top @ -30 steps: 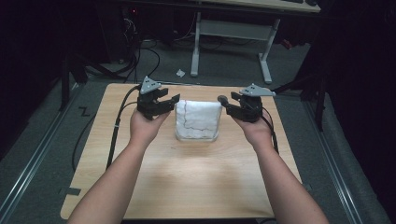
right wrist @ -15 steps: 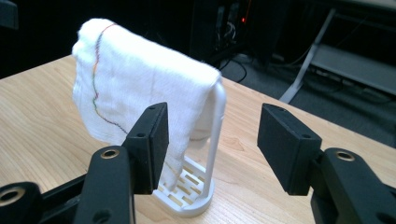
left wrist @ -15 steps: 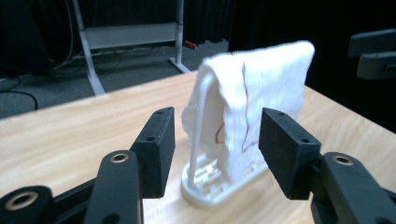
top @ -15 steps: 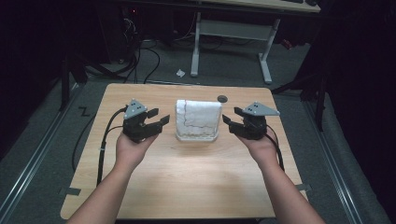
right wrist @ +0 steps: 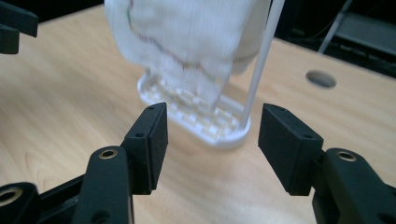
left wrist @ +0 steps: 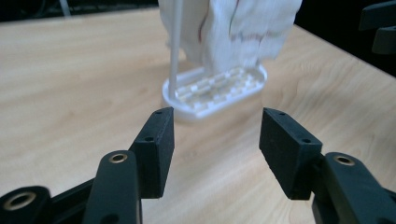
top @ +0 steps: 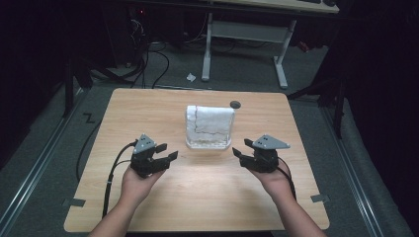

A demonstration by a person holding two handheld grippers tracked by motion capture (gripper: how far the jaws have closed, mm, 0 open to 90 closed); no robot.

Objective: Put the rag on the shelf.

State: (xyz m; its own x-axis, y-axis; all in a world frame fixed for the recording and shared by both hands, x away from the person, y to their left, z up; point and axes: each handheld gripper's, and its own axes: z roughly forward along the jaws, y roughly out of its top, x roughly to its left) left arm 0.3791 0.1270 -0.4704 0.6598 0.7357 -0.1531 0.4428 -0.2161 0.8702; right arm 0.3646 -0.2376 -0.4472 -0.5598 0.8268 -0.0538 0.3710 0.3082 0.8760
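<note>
1. A light wooden rectangular table (top: 148, 113) carries a small white plastic rack with a slotted oval base (top: 208, 143), standing a little far of the table's middle.
2. A white cloth with a thin red-and-dark stitched line (top: 209, 122) hangs draped over the rack's upright frame, its lower edge just above the base.
3. The black left gripper (top: 164, 154), held in the person's left hand (top: 138, 180), hovers near the rack's near-left corner, apart from it. Its fingers (left wrist: 156, 147) are spread with nothing between them.
4. In the left gripper view the rack's base (left wrist: 215, 91) and the cloth (left wrist: 229, 28) lie beyond the gap between the fingers, untouched.
5. The black right gripper (top: 240, 155), held in the right hand (top: 274, 180), hovers near the rack's near-right corner, also apart from it. Its fingers (right wrist: 149, 142) are spread and empty.
6. In the right gripper view the cloth (right wrist: 187, 35) and base (right wrist: 196, 119) sit just beyond the fingertips, with a thin white upright rod (right wrist: 261, 60) of the rack on the right.
7. A small dark round hole (top: 235, 104) marks the table just far-right of the rack.
</note>
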